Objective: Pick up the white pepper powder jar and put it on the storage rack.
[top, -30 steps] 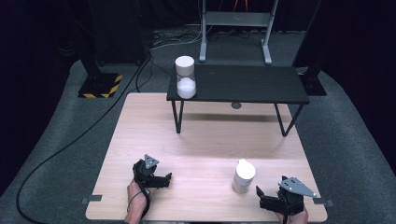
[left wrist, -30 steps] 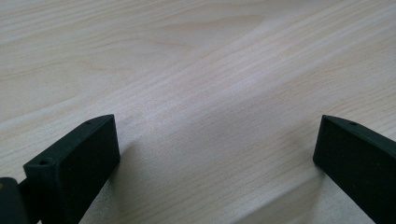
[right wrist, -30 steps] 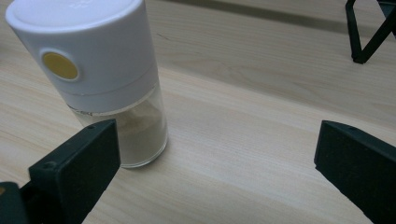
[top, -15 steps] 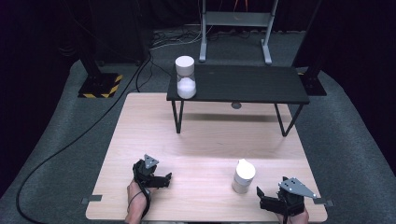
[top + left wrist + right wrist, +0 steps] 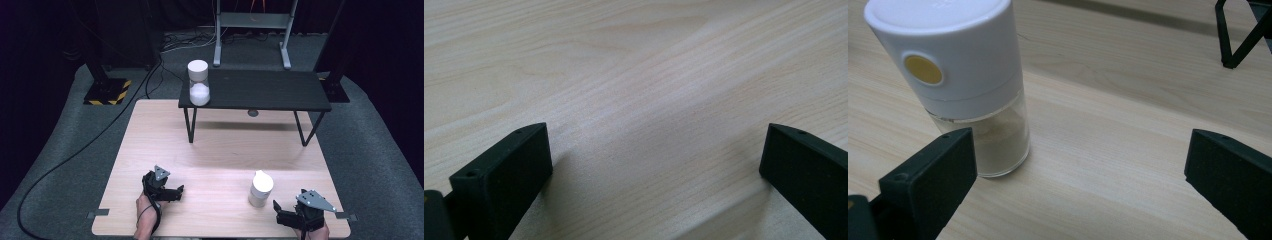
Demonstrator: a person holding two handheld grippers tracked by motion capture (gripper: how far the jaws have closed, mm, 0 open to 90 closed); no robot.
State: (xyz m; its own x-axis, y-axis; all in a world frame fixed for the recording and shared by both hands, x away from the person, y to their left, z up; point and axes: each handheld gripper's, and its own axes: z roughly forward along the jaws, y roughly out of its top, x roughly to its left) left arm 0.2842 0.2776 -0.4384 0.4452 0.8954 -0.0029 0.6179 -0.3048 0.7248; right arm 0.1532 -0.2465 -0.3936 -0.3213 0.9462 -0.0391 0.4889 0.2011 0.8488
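Note:
A white-capped shaker (image 5: pixel 260 189) with a clear base of pale powder stands upright on the wooden table (image 5: pixel 220 150), right of centre near the front. In the right gripper view the shaker (image 5: pixel 968 85) shows a yellow dot and stands just beyond my left jaw, outside the gap. My right gripper (image 5: pixel 278 214) (image 5: pixel 1080 140) is open and empty, just right of and in front of the shaker. My left gripper (image 5: pixel 176 192) (image 5: pixel 657 137) rests open at the front left over bare wood. A second white shaker (image 5: pixel 198 82) stands on the left end of a black bench (image 5: pixel 260 90).
The black bench stands on thin legs (image 5: pixel 189 125) across the back of the table; one leg (image 5: pixel 1233 35) appears in the right gripper view. A black cable (image 5: pixel 75 155) runs over the grey floor at the left. A metal stand (image 5: pixel 250 30) rises behind the bench.

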